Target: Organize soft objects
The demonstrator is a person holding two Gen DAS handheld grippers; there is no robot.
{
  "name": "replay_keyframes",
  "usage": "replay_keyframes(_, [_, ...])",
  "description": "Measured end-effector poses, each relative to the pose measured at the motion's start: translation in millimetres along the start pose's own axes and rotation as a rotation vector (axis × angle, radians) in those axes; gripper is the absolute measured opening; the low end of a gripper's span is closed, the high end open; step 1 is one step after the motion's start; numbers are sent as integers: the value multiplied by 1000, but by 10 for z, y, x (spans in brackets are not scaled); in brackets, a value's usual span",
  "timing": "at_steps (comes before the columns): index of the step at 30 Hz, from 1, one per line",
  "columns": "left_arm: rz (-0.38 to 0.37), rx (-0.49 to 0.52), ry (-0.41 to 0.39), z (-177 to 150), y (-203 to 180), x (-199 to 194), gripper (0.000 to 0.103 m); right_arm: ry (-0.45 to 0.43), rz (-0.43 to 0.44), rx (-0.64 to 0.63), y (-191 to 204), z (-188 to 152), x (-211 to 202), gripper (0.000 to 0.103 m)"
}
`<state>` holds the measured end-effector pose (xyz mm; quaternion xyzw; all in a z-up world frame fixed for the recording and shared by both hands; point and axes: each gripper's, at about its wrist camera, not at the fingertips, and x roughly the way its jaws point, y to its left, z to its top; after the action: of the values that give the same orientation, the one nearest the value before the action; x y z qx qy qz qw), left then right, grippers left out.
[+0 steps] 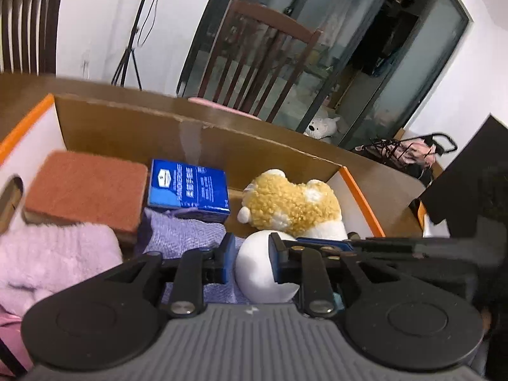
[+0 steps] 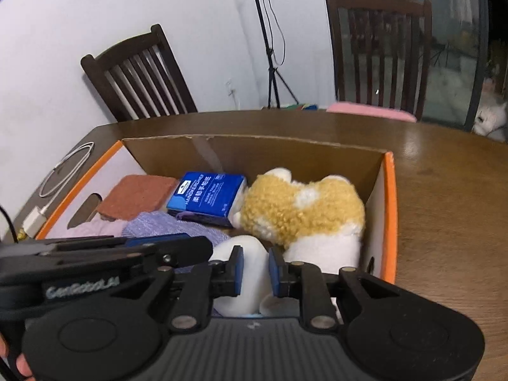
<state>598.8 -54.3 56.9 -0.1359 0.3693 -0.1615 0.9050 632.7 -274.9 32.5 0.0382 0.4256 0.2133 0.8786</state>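
Observation:
A white soft rounded object (image 1: 257,273) hangs low over the open cardboard box (image 1: 127,120), and both grippers grip it. My left gripper (image 1: 252,244) is shut on it, blue pads pressing its sides. My right gripper (image 2: 256,254) is shut on the same white object (image 2: 250,273) from the right. The right gripper (image 1: 324,244) reaches in from the right in the left wrist view. Inside the box (image 2: 285,155) lie a yellow-and-white plush toy (image 2: 301,209), a blue tissue pack (image 2: 206,197), a rust-red pad (image 2: 139,195), a purple cloth (image 2: 158,225) and a pink fluffy cloth (image 1: 54,254).
The box stands on a brown wooden table (image 2: 444,190). A white cable and charger (image 2: 63,171) lie left of the box. Dark wooden chairs (image 2: 139,76) stand behind the table, one with a pink cushion (image 2: 371,111). A tripod (image 2: 273,63) and glass doors are beyond.

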Motion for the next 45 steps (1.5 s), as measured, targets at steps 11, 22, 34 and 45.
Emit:
replay_keyframes(11, [102, 107, -65, -37, -56, -695, 49, -48, -74, -56, 233, 19, -290, 39])
replay_keyframes(22, [216, 261, -198, -158, -136, -1973, 86, -215, -156, -93, 493, -221, -1804, 58])
replay_keyframes(34, [273, 234, -403, -573, -261, -2770, 103, -451, -289, -59, 696, -989, -2693, 95])
replay_keyframes(45, [261, 244, -636, -1418, -372, -3214, 103, -743, -338, -113, 992, -2039, -3036, 99])
